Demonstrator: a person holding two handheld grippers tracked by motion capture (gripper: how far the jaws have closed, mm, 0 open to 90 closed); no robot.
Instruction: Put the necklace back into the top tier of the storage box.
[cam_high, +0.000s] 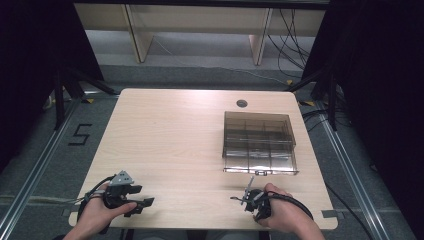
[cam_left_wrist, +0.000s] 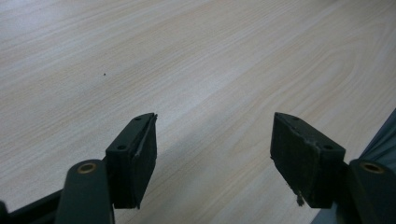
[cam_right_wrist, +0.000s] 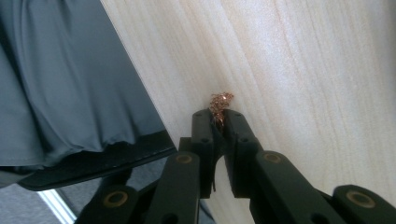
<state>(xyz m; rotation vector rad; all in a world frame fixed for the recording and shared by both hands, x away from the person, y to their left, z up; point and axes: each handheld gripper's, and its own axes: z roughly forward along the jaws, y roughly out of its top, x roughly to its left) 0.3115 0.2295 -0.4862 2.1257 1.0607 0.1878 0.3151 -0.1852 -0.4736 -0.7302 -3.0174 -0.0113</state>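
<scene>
A pale wooden table (cam_high: 170, 145) is seen from above, with a person's two hands coming in from the near edge, each holding a black two-jaw gripper.

At the near left corner of the table, the left hand (cam_high: 100, 212) holds the left gripper (cam_high: 142, 204), which lies low over the wood and points toward the right. In the left gripper view, its jaws stand wide apart with bare wood grain between the two black pads (cam_left_wrist: 140, 158). They hold nothing and touch nothing.

Farther right along the near edge, the right hand (cam_high: 282, 210) holds the right gripper (cam_high: 245, 197), which points toward the left. In the right gripper view, its jaws are pressed almost together on a small tangle of copper-coloured wire (cam_right_wrist: 220, 103). The tangle sticks out past the tips of the pads, above the table surface and near the table's edge. Grey fabric (cam_right_wrist: 60, 84) hangs beside that edge in the same view.

Beyond the right hand, on the right half of the table, sits a smoky transparent plastic organiser box (cam_high: 258, 142) divided into compartments, with a latch on its near side. It lies apart from both grippers. A small round cable hole (cam_high: 242, 103) is in the table behind the box.
</scene>
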